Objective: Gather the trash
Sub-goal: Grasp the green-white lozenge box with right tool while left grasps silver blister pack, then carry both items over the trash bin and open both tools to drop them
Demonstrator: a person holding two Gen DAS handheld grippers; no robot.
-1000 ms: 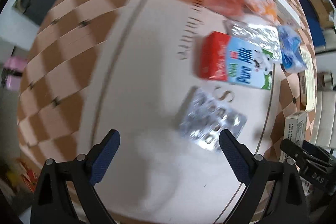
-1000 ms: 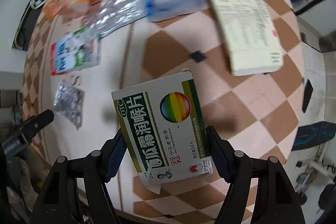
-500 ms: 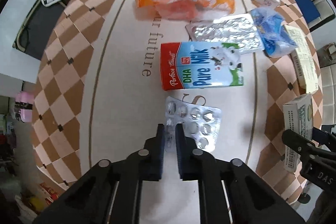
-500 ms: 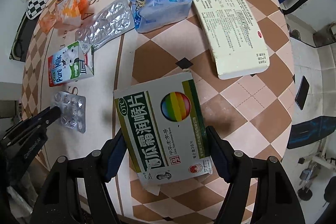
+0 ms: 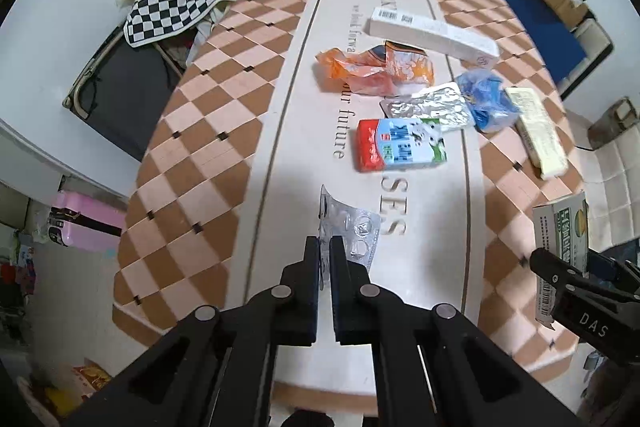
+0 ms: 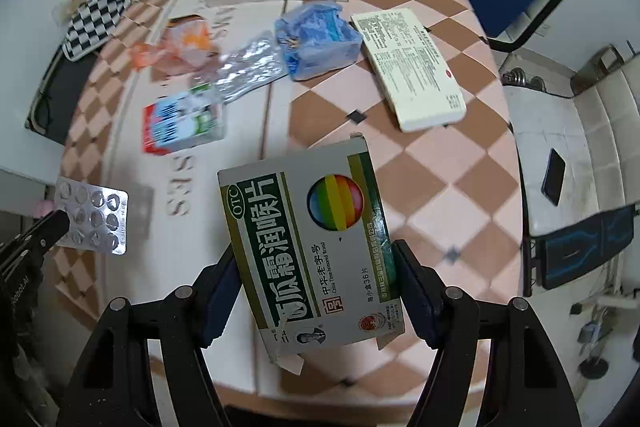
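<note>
Since a second ago: left jaws, then wide apart over the blister pack, have clamped shut on its near edge; both hands have risen and the table looks farther off.
Left gripper: I see the fingers pinched together on the foil pack, which hangs clear of the table, its long axis pointing away from the fingertips.
Right gripper: I hold the lozenge box squeezed by its two long sides, lifted.
Left on table: milk carton, second foil blister, orange wrapper, blue bag, two long boxes.
Next move, my guess: both hands are full, no bin in view, so I must find one. Milk carton lies nearest the left fingers, straight ahead.
</note>
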